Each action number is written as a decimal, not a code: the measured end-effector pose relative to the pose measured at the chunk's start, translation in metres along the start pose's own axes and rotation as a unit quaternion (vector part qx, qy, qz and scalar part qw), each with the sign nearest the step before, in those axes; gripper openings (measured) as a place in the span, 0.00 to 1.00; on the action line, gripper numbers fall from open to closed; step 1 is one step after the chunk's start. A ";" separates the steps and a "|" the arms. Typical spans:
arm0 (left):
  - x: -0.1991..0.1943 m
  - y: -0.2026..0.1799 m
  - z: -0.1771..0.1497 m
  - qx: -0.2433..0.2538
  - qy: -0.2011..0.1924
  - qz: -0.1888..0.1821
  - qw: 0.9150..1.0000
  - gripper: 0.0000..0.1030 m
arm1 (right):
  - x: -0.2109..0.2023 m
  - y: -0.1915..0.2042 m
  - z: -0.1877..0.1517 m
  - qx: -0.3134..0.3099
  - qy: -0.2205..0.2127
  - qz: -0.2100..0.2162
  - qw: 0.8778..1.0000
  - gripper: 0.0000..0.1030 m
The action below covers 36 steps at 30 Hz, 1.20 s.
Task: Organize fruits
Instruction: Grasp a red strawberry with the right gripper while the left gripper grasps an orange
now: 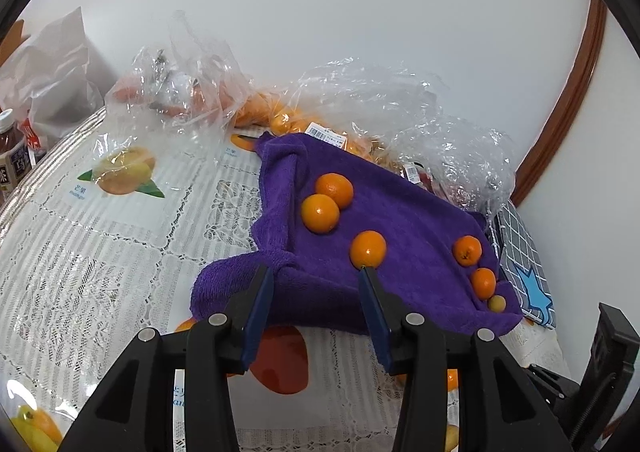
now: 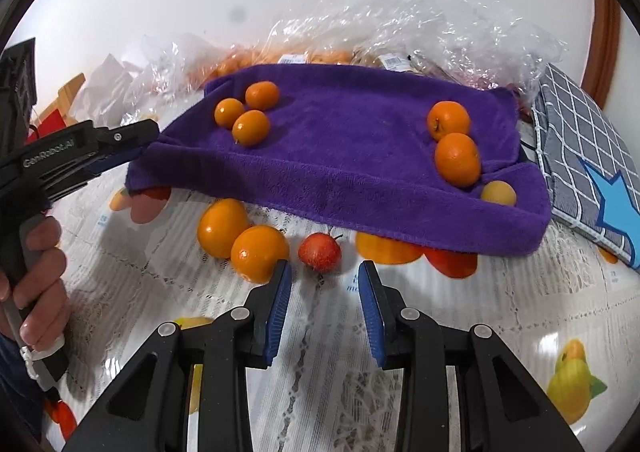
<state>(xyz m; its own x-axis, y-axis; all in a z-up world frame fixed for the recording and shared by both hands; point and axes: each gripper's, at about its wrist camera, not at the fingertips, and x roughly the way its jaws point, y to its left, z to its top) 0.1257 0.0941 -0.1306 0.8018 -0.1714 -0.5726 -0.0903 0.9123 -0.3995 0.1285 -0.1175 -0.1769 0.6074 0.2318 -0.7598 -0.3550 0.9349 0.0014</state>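
Observation:
A purple towel (image 1: 400, 220) (image 2: 340, 140) lies over the table with several small oranges on it: a cluster (image 2: 250, 108) at its left and two (image 2: 454, 140) at its right beside a small yellow fruit (image 2: 498, 193). My left gripper (image 1: 314, 274) (image 2: 136, 144) is shut on the towel's bunched left corner, which hangs raised. My right gripper (image 2: 324, 272) stands open and empty just in front of a small red fruit (image 2: 320, 252). Two oranges (image 2: 240, 240) sit on the table to its left, one touching my left fingertip (image 2: 282, 272).
Clear plastic bags of fruit (image 1: 192, 92) (image 2: 440, 24) pile up along the back by the wall. A grey checked pouch (image 2: 592, 156) lies at the right. The lace tablecloth (image 1: 100, 272) has printed fruit cards. Bottles (image 1: 10, 156) stand far left. A person's hand (image 2: 36, 272) holds the left gripper.

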 end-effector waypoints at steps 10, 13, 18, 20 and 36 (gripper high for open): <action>0.007 0.014 0.002 -0.044 0.026 -0.029 0.998 0.41 | 0.013 -0.001 0.007 -0.002 0.012 0.005 1.000 0.23; 0.007 0.012 0.000 -0.042 0.027 -0.031 0.998 0.41 | 0.002 -0.015 0.005 0.022 -0.010 0.013 1.000 0.23; 0.001 -0.001 -0.003 -0.015 0.024 -0.057 0.998 0.41 | -0.017 -0.040 -0.005 0.025 -0.038 -0.047 0.998 0.23; 0.001 -0.012 -0.007 0.007 0.031 -0.068 0.997 0.41 | -0.024 -0.055 -0.011 0.036 -0.040 -0.048 0.997 0.23; 0.036 -0.050 -0.042 0.048 0.155 -0.120 0.979 0.41 | -0.031 -0.076 -0.019 0.065 -0.044 -0.013 0.997 0.23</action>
<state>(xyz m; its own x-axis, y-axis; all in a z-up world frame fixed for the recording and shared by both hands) 0.1342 0.0267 -0.1615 0.5736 -0.4764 -0.6664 0.1473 0.8602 -0.4882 0.1227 -0.2006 -0.1658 0.6766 0.2251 -0.7011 -0.2469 0.9664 0.0721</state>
